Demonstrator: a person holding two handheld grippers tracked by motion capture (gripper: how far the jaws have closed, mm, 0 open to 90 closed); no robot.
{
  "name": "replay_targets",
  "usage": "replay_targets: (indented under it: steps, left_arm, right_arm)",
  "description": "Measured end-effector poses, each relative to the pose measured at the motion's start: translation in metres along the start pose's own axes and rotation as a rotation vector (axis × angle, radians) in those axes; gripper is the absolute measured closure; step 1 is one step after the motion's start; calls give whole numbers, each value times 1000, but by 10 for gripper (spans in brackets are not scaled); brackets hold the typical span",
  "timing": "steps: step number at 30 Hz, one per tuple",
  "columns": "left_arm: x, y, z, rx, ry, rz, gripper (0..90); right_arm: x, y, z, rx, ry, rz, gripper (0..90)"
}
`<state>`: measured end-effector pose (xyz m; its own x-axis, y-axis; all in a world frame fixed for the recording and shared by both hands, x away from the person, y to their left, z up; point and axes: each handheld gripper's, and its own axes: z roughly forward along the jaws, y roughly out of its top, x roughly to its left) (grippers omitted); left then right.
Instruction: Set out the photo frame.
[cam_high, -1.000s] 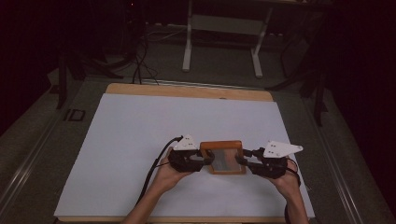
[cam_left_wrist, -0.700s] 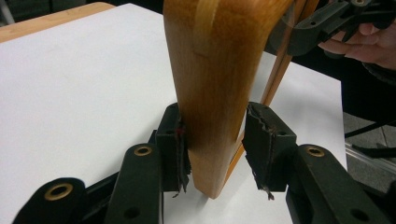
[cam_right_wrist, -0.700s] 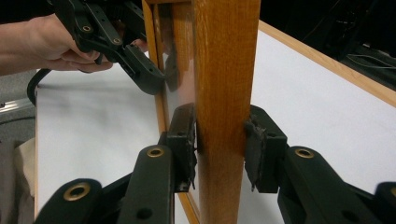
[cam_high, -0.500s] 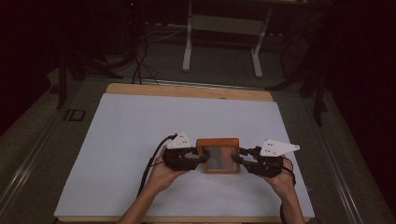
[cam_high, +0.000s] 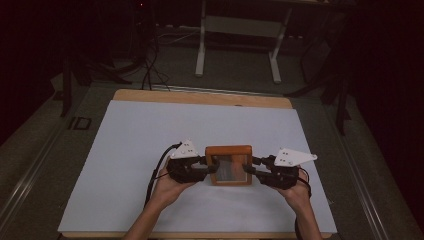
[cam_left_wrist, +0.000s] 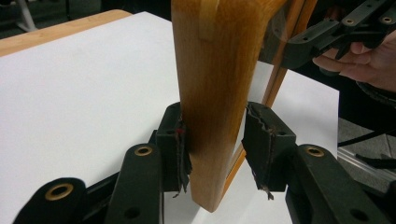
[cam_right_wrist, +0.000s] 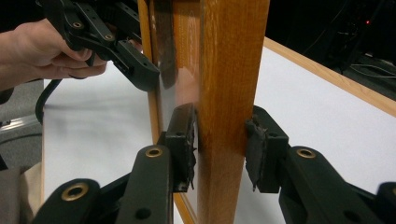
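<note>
Two grippers meet on one wooden frame (cam_high: 229, 165), and we start with the left gripper (cam_left_wrist: 217, 149): its view shows the frame's side rail standing between the black jaws, the near pad pressed against the wood, the far pad a sliver off it, so we read a hold at about half opening. The right gripper (cam_right_wrist: 219, 144) looks much the same in its own view, one torn pad touching the opposite rail and the other just clear of it; its jaws have just opened a touch with the rail between them. The pads (cam_left_wrist: 180, 156) are frayed and ragged at the edges, a texture the high view is too distant to give. What the high view adds is the layout: the left gripper (cam_high: 212, 167) and right gripper (cam_high: 250, 170) come at the frame from either side, each with a grey three-cornered plate on top, over the near middle of a white sheet (cam_high: 150, 130) covering a wood-edged table (cam_high: 200, 96). The frame is a squarish rectangle of glossy orange-brown wood around a glazed, reflective panel, which gleams in the right gripper view. From above, its face is turned up toward the camera; whether it rests on the sheet we cannot tell.
</note>
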<state>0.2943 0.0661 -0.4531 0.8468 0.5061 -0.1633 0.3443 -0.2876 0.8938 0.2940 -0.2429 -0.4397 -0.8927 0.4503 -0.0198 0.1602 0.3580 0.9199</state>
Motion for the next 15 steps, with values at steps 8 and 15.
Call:
replay_targets:
  steps: [8,15]
  left_arm:
    - [0,1,-10,-4,17,5,613]
    - [2,2,-20,-16,24,4,617]
  right_arm:
    - [2,2,6,-13,10,24,647]
    - [6,6,12,-30,9,38,642]
